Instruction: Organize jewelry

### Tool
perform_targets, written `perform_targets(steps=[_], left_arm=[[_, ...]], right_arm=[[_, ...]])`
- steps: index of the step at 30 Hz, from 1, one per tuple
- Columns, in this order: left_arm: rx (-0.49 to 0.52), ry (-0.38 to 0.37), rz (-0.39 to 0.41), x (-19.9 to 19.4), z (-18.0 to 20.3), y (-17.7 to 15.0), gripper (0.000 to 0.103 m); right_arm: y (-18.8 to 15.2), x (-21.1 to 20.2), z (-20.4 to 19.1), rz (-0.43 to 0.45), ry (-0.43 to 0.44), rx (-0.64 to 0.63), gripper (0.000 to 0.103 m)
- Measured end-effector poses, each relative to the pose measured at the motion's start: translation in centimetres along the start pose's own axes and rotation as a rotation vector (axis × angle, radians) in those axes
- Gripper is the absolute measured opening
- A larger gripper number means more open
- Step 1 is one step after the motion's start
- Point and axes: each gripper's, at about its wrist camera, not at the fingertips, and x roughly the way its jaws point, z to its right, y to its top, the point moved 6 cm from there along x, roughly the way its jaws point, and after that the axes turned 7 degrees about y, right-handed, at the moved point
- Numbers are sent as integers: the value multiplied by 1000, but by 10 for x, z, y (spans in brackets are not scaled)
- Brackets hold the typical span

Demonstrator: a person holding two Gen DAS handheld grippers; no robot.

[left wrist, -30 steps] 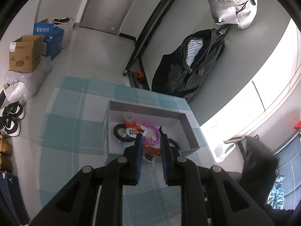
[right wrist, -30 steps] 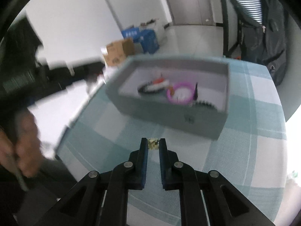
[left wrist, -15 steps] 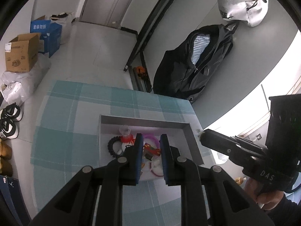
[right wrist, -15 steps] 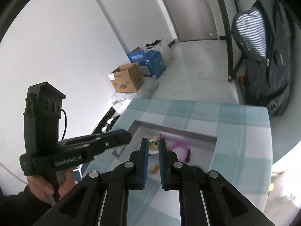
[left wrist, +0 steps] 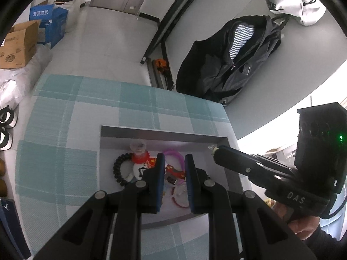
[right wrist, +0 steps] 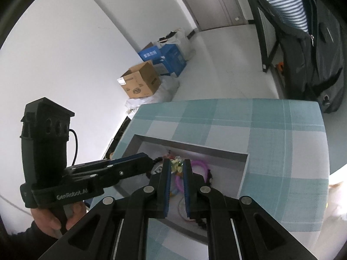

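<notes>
A grey jewelry box [left wrist: 164,134] sits on the teal checked tablecloth [left wrist: 65,130]. Inside lie a black beaded bracelet [left wrist: 117,171], a purple ring bracelet [left wrist: 173,155], red charms [left wrist: 173,171] and a white ring [left wrist: 180,197]. My left gripper [left wrist: 174,162] hovers over the box, slightly open, nothing between its fingers. My right gripper [right wrist: 176,166] is shut on a small flower ornament [right wrist: 176,166] and holds it above the box [right wrist: 190,147]; its tip with the ornament also shows in the left wrist view [left wrist: 213,149], at the box's right side.
Cardboard and blue boxes [right wrist: 141,83] stand on the floor beyond the table. A black jacket [left wrist: 227,58] and a grey bag [left wrist: 292,2] hang on the wall at the right. Shoes [left wrist: 5,121] lie on the floor left of the table.
My right gripper has lifted the flower ornament off the cloth and carried it over the box. My left gripper has risen and hovers above the box.
</notes>
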Motion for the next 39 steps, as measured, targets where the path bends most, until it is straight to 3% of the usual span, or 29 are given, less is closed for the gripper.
perform_targets(steps=[2,3,5,6,7,11,13,15,17,27,39], left_arm=[[0,2,3,-1,2,3,14],[-5,-13,2,-2,2,4,20],[-7,-41,17,-7,3,5,50],[-11,-34,35,-10,3,7,70],[-12,-29,67,-16,3,8,73],[13,-10,108,-29,4,7,73],[33,38,137,-35,4,3,73],[42,106,167,-43,0,-4,73],[49,166,190,-49,-2,-10,73],[94,331,255,-66,-2,-30,73],[52,407,294,-76,-8,-46,73]], right_arm=[[2,0,4,2,-3,23,14],[4,-2,5,6,6,31,17],[8,-12,6,44,21,36,36],[9,-17,6,65,27,41,57],[10,-23,7,92,27,46,63],[10,-45,10,155,-4,50,66],[5,-53,12,172,-23,63,77],[0,-58,11,184,-34,71,81],[-6,-62,7,189,-37,64,83],[-36,-71,-21,223,-123,-62,94],[-61,-85,-25,265,-189,-67,100]])
